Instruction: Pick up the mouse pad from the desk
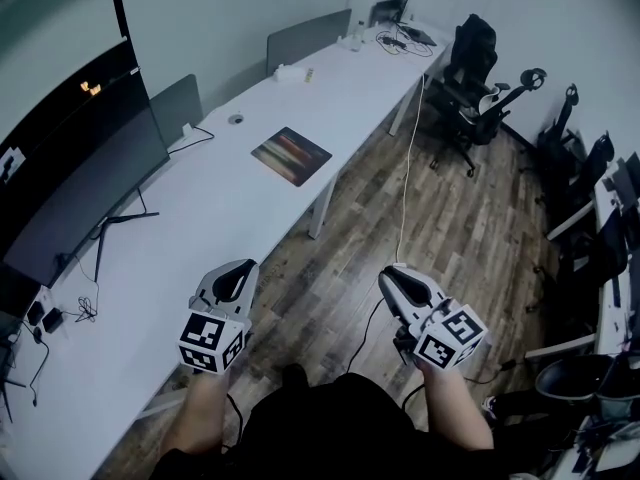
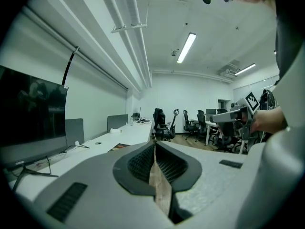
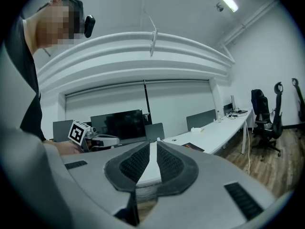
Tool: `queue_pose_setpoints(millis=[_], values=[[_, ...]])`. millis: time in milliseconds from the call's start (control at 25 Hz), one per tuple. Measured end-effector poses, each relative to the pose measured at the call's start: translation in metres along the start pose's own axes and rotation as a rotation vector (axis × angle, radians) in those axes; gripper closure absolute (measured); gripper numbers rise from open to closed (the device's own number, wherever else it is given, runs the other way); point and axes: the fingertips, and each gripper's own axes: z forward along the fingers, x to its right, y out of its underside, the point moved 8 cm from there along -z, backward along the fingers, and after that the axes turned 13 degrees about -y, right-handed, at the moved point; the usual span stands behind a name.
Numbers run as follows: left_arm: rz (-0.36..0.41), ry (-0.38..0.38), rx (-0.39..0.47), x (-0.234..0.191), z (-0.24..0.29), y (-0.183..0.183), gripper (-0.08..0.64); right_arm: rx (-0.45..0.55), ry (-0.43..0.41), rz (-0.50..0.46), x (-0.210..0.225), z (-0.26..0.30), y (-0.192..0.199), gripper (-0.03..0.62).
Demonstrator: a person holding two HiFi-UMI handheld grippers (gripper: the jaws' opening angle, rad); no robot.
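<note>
The mouse pad point(image 1: 290, 155), a dark rectangle with coloured streaks, lies flat near the front edge of the long white desk point(image 1: 200, 238). It shows small and far off in the left gripper view point(image 2: 120, 147) and in the right gripper view point(image 3: 193, 147). My left gripper point(image 1: 240, 268) hangs over the desk's near edge, well short of the pad, with its jaws shut on nothing point(image 2: 155, 146). Over the wooden floor, my right gripper point(image 1: 388, 274) is held to the right of the desk, and its jaws too are shut and empty point(image 3: 156, 143).
A large dark monitor point(image 1: 85, 183) stands on the desk at the left with cables point(image 1: 70, 298) beside it. Grey dividers point(image 1: 308, 36) line the desk's far side. Black office chairs point(image 1: 480, 78) stand on the floor to the right. A white cable point(image 1: 407, 168) hangs from the desk.
</note>
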Motion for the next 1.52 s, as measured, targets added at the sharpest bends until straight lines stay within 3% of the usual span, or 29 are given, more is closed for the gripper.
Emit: queue_pose_setpoints(millis=[400, 680, 1240, 1520], values=[[-0.044, -0.033, -0.006, -0.02, 0.013, -0.003, 0.541, -0.009, -0.029, 0.017, 0.024, 0.025, -0.005, 0.545], [-0.047, -0.06, -0.019, -0.032, 0.051, -0.006, 0.541, -0.007, -0.085, 0.047, 0.068, 0.056, -0.002, 0.543], [-0.056, -0.156, -0.072, -0.024, 0.224, -0.032, 0.541, -0.037, -0.186, 0.086, 0.263, 0.116, -0.022, 0.538], [-0.067, -0.215, -0.098, -0.017, 0.287, -0.046, 0.541, -0.079, -0.275, 0.093, 0.334, 0.139, -0.031, 0.514]])
